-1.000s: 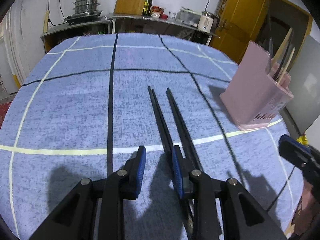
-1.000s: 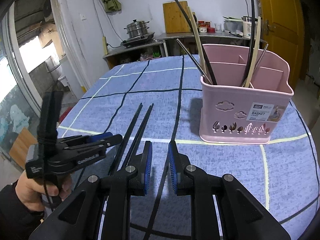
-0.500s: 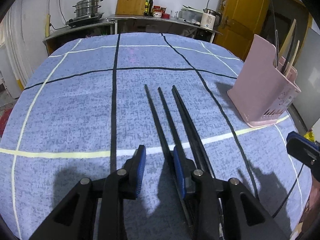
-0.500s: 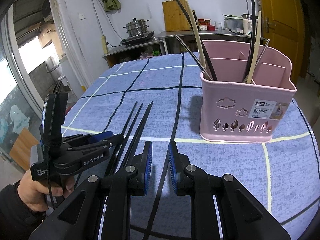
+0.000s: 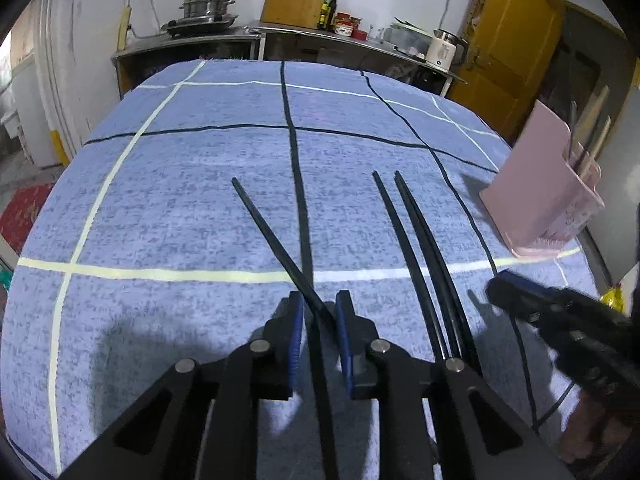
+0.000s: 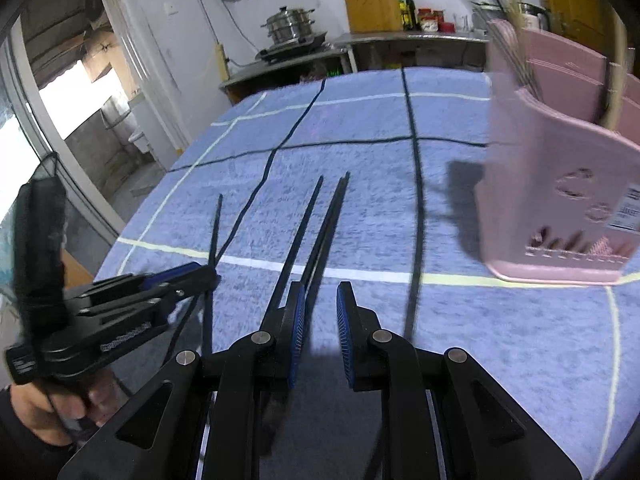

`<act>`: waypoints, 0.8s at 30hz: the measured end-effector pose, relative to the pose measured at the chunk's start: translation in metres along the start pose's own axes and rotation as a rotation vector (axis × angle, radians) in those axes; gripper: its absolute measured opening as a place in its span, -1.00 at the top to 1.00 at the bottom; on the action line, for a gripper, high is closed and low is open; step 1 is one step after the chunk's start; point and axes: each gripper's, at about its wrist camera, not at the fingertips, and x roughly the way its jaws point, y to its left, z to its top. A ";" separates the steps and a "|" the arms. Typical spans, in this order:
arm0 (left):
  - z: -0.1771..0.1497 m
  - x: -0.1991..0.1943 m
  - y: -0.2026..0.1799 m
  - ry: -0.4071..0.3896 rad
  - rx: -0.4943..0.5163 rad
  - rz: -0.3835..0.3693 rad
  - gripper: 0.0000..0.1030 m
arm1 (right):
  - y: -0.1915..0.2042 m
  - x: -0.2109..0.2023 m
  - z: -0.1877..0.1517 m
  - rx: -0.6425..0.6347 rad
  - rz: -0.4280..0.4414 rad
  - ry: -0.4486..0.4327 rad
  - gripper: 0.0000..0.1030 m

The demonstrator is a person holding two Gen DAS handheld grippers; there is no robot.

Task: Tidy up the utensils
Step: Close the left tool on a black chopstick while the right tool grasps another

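Black chopsticks lie on the blue checked tablecloth. One chopstick point(image 5: 276, 252) runs between the fingers of my left gripper point(image 5: 318, 312), whose jaws stand a little apart around it; I cannot tell if the pads touch it. It also shows in the right wrist view point(image 6: 214, 232), with the left gripper point(image 6: 208, 276) at its near end. A pair of chopsticks point(image 5: 416, 240) lies to the right; the same pair point(image 6: 316, 232) passes under the left finger of my open right gripper point(image 6: 320, 304). The pink utensil basket point(image 6: 556, 196) holds several utensils; it also shows in the left wrist view point(image 5: 540, 196).
The table's round edge point(image 5: 24, 240) curves at the left. A counter point(image 5: 248, 36) with a steel pot, bottles and a kettle stands behind. A yellow door point(image 5: 516, 48) is at the back right. My right gripper shows at the lower right of the left wrist view point(image 5: 496, 288).
My left gripper has shifted left and now straddles one chopstick, which lies angled away from the pair. My right gripper has swung left toward the pair; the basket sits further right.
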 end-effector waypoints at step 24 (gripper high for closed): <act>0.030 0.025 0.000 0.006 0.007 -0.073 0.64 | -0.015 0.017 0.015 0.015 -0.104 0.039 0.76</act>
